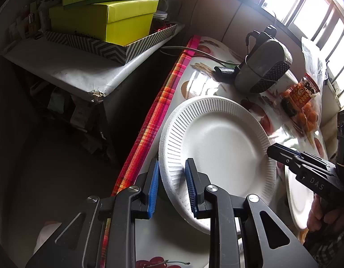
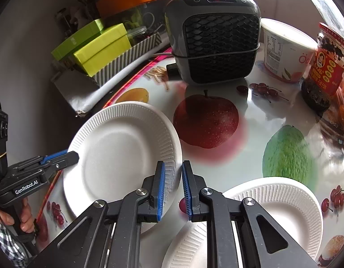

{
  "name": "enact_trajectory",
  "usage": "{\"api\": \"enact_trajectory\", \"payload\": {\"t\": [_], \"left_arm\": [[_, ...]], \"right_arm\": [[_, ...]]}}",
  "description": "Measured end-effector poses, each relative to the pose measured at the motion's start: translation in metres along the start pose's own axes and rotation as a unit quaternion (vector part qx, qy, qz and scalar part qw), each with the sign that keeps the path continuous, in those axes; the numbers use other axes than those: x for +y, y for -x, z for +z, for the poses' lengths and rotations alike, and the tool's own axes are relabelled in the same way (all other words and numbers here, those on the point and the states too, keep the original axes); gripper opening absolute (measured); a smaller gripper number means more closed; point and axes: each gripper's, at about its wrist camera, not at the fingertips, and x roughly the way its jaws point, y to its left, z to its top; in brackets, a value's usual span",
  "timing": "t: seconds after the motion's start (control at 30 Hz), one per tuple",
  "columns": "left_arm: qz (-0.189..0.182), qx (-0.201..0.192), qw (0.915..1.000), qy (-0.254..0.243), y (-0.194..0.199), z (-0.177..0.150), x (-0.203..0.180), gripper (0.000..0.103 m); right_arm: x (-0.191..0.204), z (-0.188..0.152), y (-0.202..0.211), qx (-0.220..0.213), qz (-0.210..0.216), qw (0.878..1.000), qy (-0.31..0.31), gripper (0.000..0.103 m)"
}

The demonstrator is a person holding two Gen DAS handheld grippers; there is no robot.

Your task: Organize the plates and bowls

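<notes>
A white ribbed foam plate (image 1: pixel 216 143) lies tilted on the fruit-print table. My left gripper (image 1: pixel 172 187) straddles its near left rim with the jaws apart, blue pads on either side of the rim. My right gripper (image 2: pixel 173 187) straddles the same plate's (image 2: pixel 120 147) right rim, jaws a little apart. The right gripper shows in the left wrist view (image 1: pixel 306 167) at the plate's far edge; the left gripper shows in the right wrist view (image 2: pixel 69 156) at the plate's left edge. A second white plate (image 2: pixel 281 210) lies on the table at the lower right, also in the left wrist view (image 1: pixel 299 201).
A grey fan heater (image 2: pixel 216 38) stands at the back of the table (image 2: pixel 250 120). A white yoghurt tub (image 2: pixel 283 51), a red-labelled sauce jar (image 2: pixel 323 71) and bagged oranges (image 1: pixel 308 116) stand at the right. Green boxes (image 1: pixel 104 15) sit on a side shelf beyond the table's left edge.
</notes>
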Motion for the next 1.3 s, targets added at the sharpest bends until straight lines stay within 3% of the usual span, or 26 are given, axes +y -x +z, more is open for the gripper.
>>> {"api": "enact_trajectory", "payload": {"t": [0.83,1.3], "left_arm": [[-0.006,-0.016,0.9999,0.003,0.033,-0.006,0.000,0.025],[-0.020,-0.017,0.9996,0.005,0.061,-0.030,-0.005,0.025]], "right_arm": [[0.013,-0.006,0.037,-0.026,0.011,1.000,-0.010,0.015],[0.020,-0.034,0.071,-0.035,0.020,0.999,-0.019,0.015]]}}
